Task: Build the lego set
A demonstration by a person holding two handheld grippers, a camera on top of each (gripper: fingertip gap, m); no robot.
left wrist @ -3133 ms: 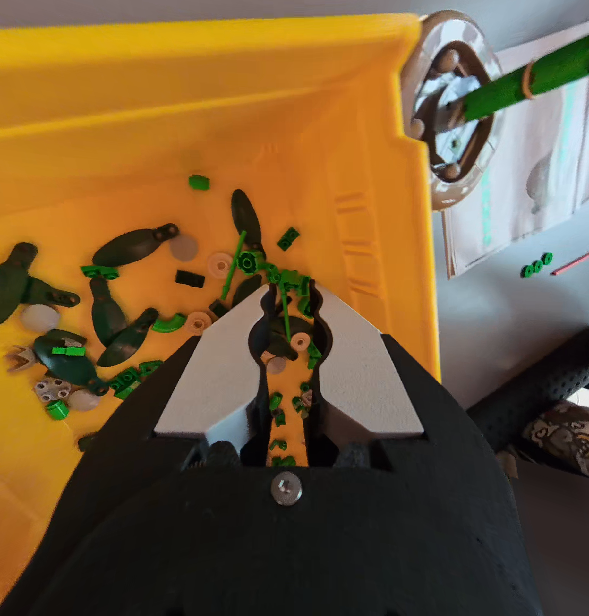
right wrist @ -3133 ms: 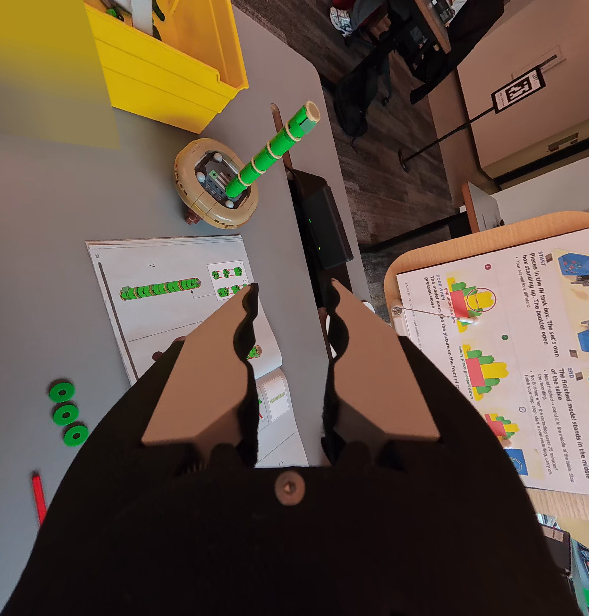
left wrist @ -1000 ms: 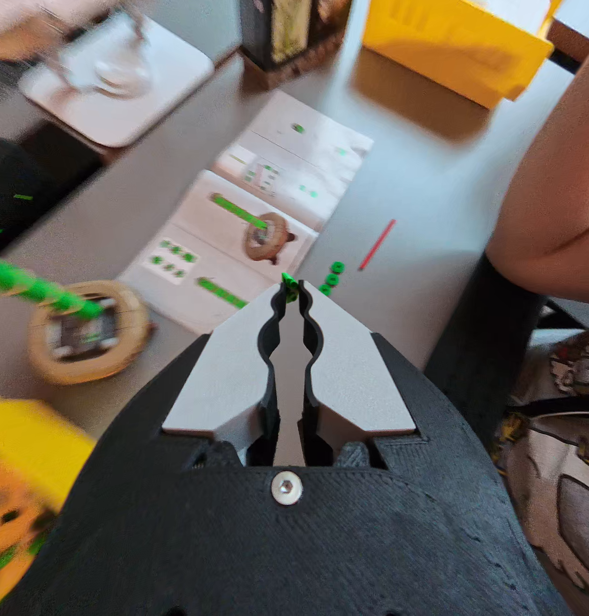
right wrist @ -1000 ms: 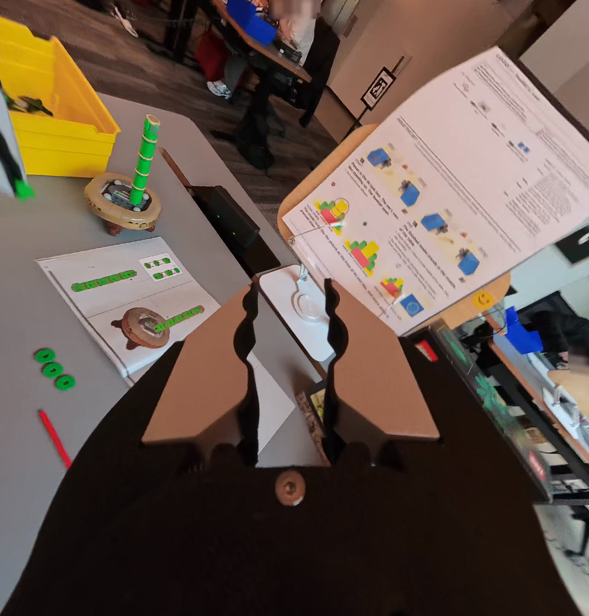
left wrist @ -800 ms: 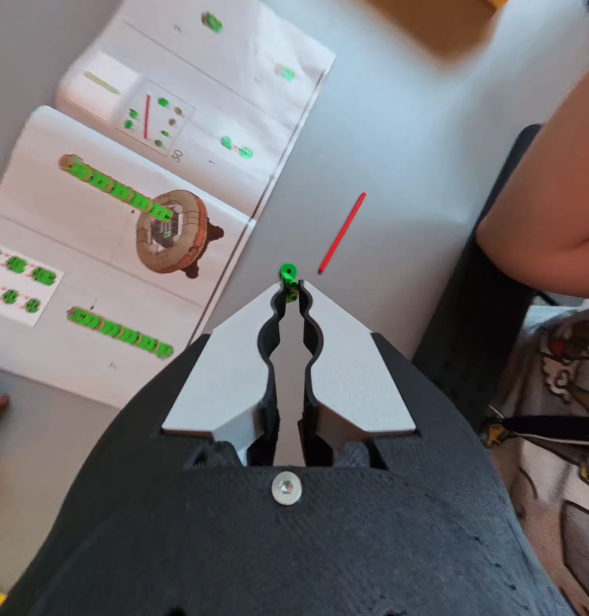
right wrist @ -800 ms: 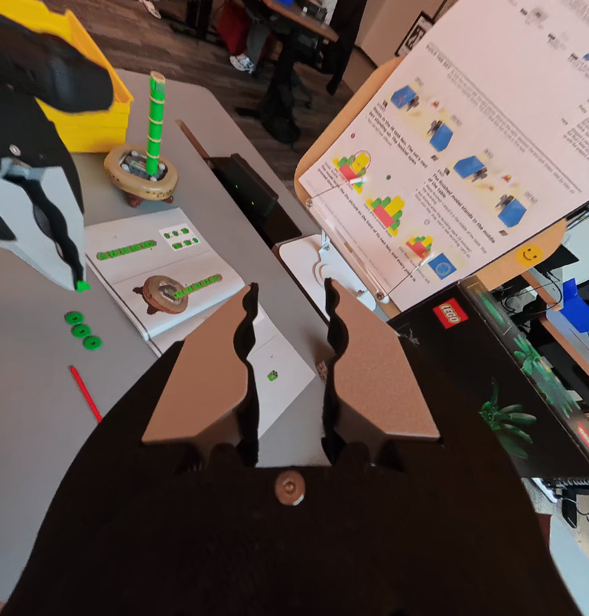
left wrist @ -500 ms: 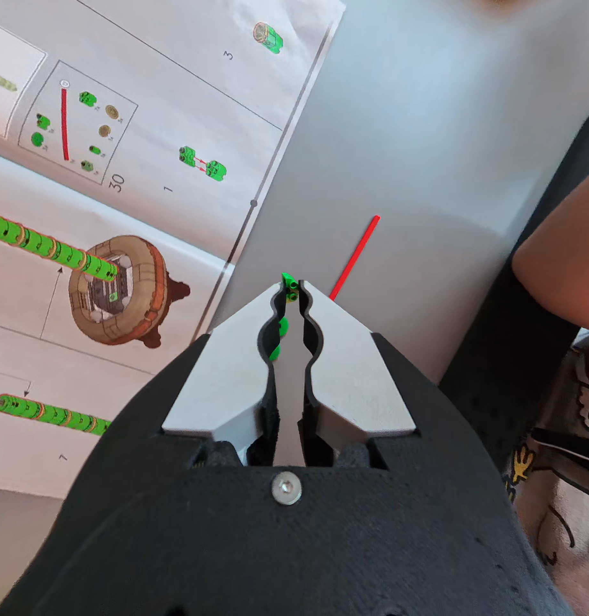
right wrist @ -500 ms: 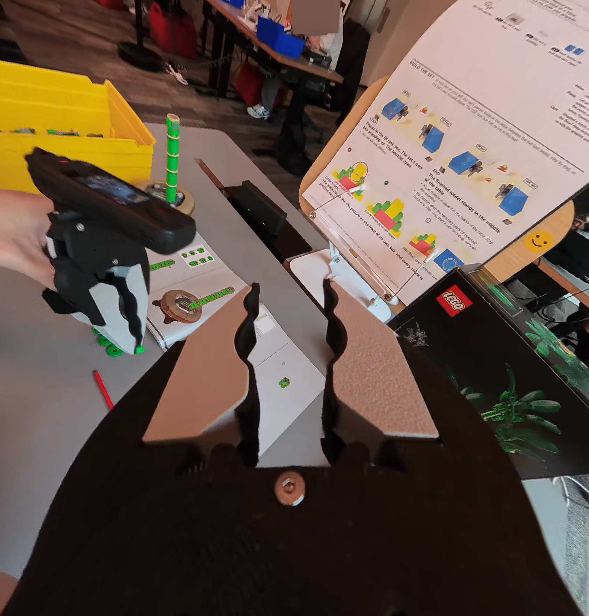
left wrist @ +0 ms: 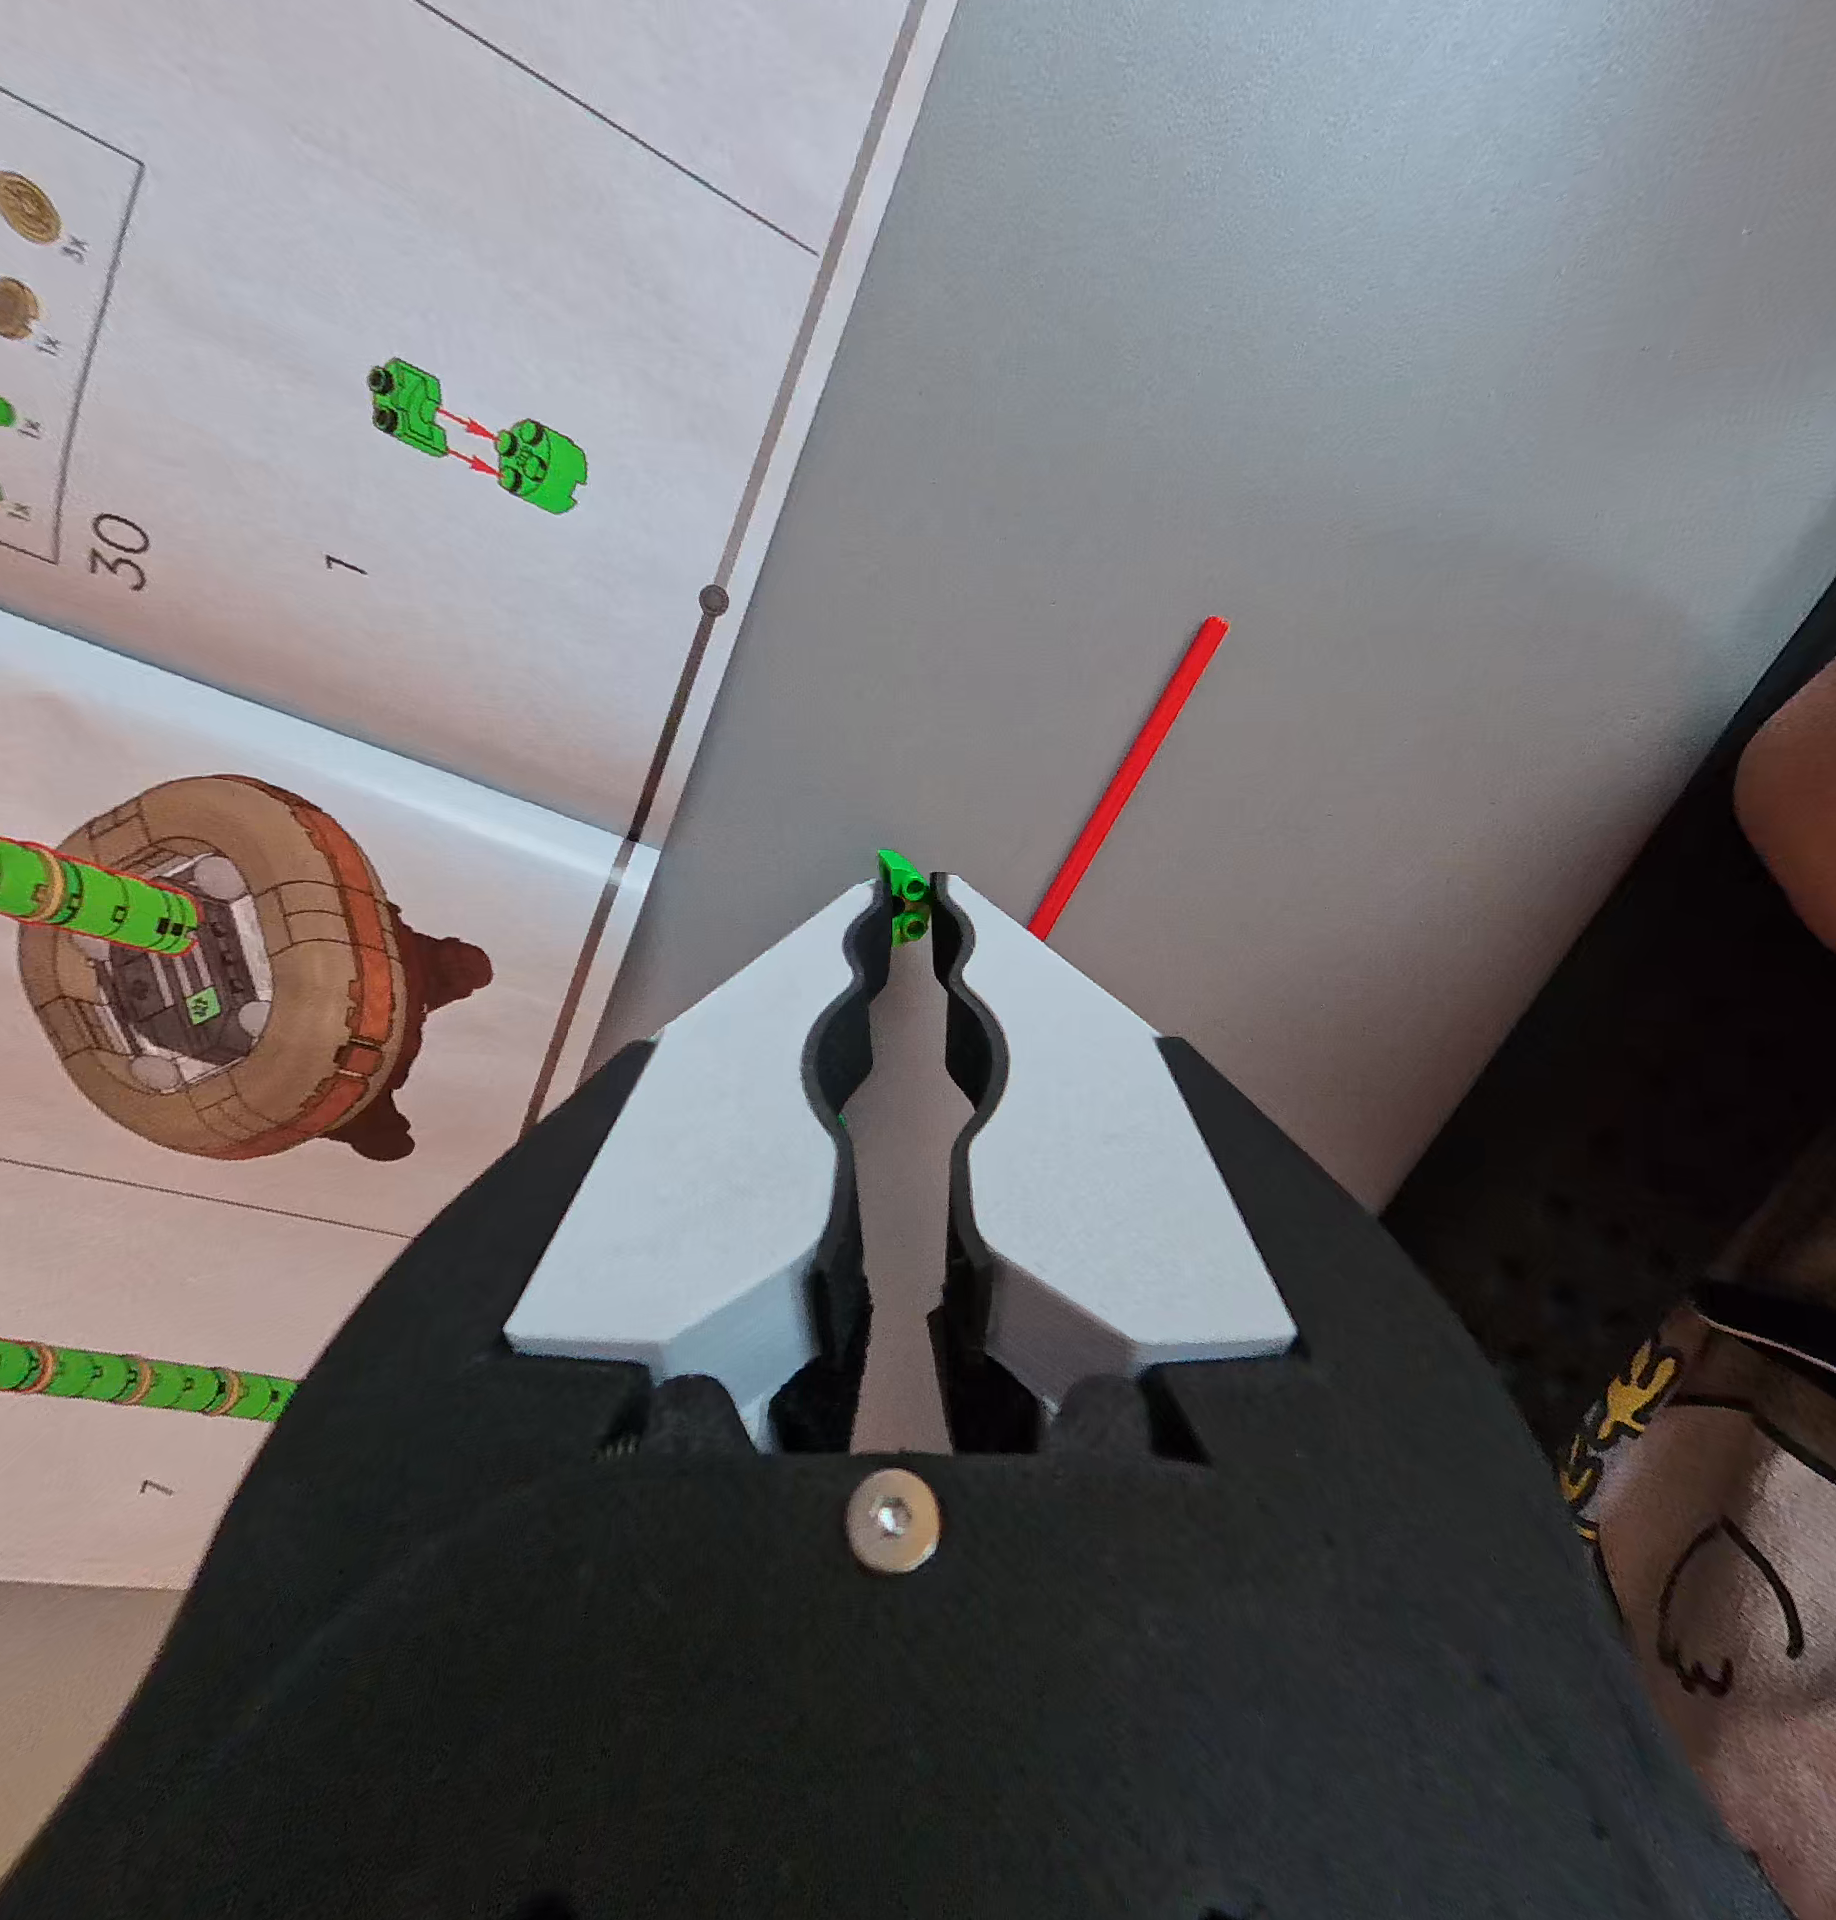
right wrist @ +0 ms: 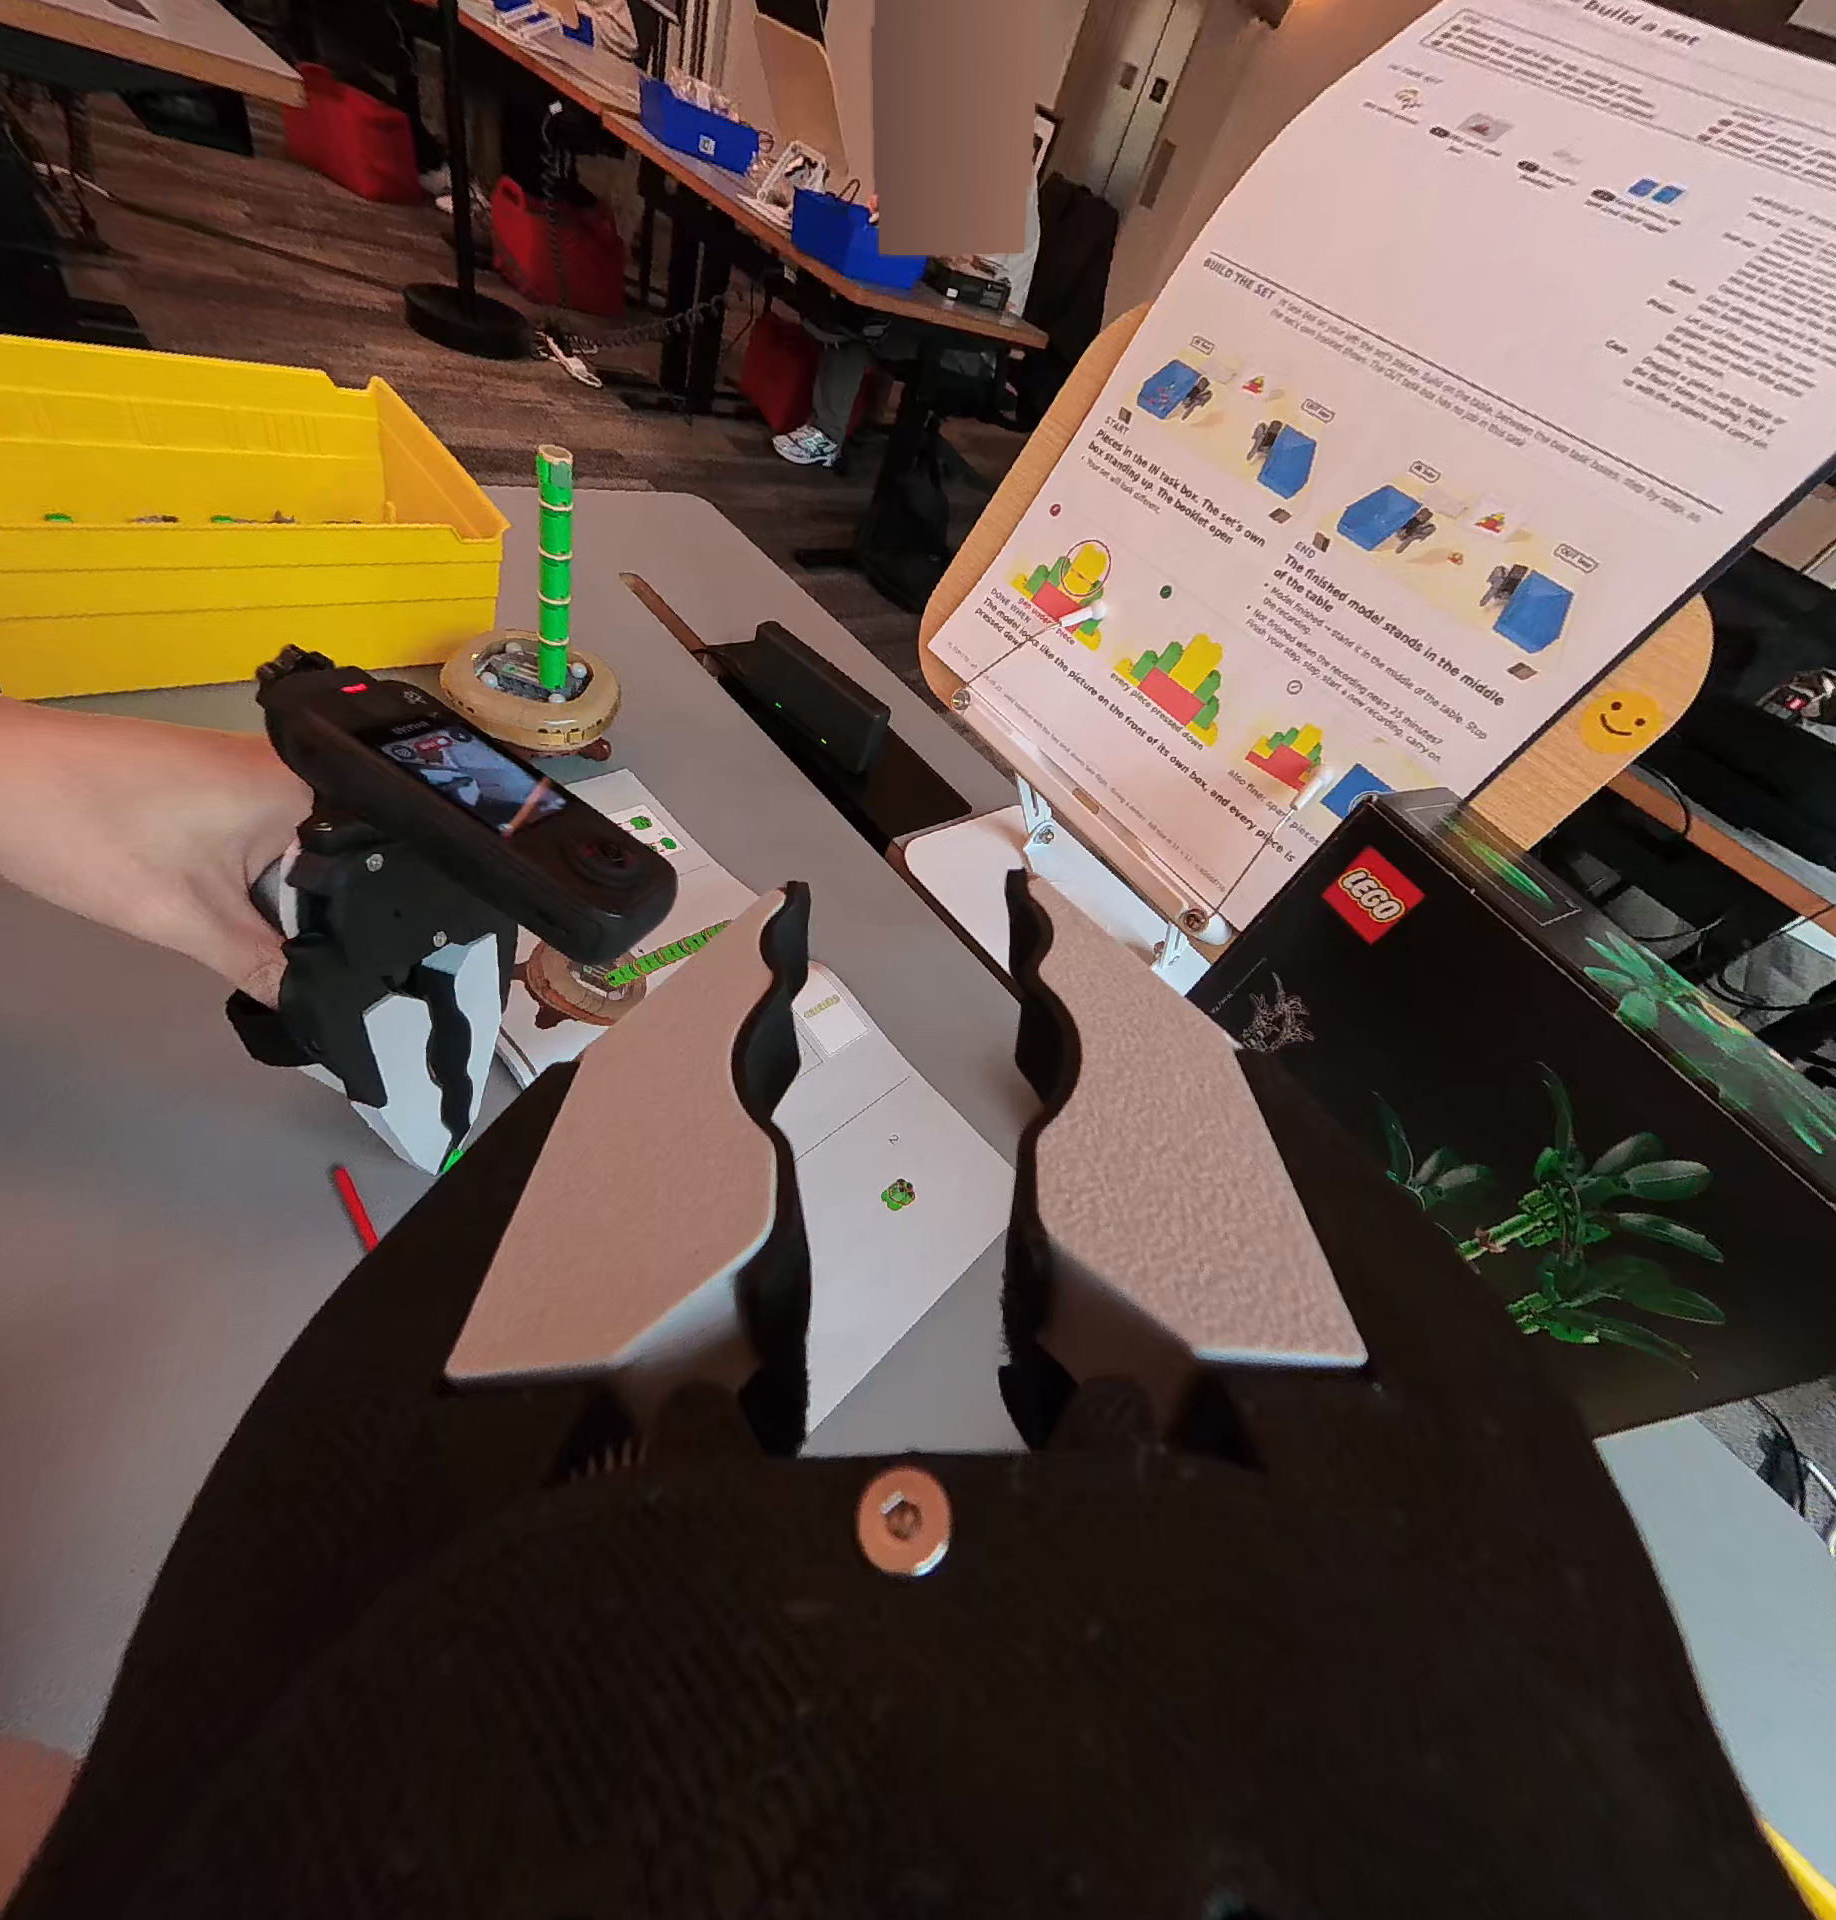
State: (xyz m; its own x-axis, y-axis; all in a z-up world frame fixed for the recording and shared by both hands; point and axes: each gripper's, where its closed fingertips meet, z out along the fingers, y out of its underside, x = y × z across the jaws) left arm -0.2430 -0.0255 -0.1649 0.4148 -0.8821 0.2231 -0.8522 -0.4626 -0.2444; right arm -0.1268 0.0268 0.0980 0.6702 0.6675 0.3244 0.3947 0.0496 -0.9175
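Observation:
My left gripper point(left wrist: 909, 894) is shut on a small bright green lego piece point(left wrist: 906, 896) pinched at its fingertips, held low over the grey table point(left wrist: 1309, 364). It also shows in the right wrist view point(right wrist: 446, 1143), pointing down, with the green piece at its tip. A thin red rod point(left wrist: 1127, 779) lies on the table just right of the tips; it also shows in the right wrist view point(right wrist: 355, 1207). The open instruction booklet point(left wrist: 426, 260) lies to the left. The tan round base with an upright green stalk point(right wrist: 552, 582) stands behind. My right gripper point(right wrist: 903, 914) is open and empty, held above the table.
A yellow bin point(right wrist: 218, 540) of loose pieces stands at the back left. A black lego box point(right wrist: 1516, 1091) and a stand with an instruction sheet point(right wrist: 1413, 468) are at the right. A black device point(right wrist: 820, 696) lies behind the booklet. A person's hand point(right wrist: 114, 821) holds the left gripper. My hands' fingertips stand some 30 cm from each other. My right tips are about 30 cm from the thin red rod point(left wrist: 1127, 779), my left tips only 5 cm.
My left gripper took the green piece out of the yellow bin, swung over the booklet and came down close to the table beside the red rod. My right gripper tilted upward, staying open.

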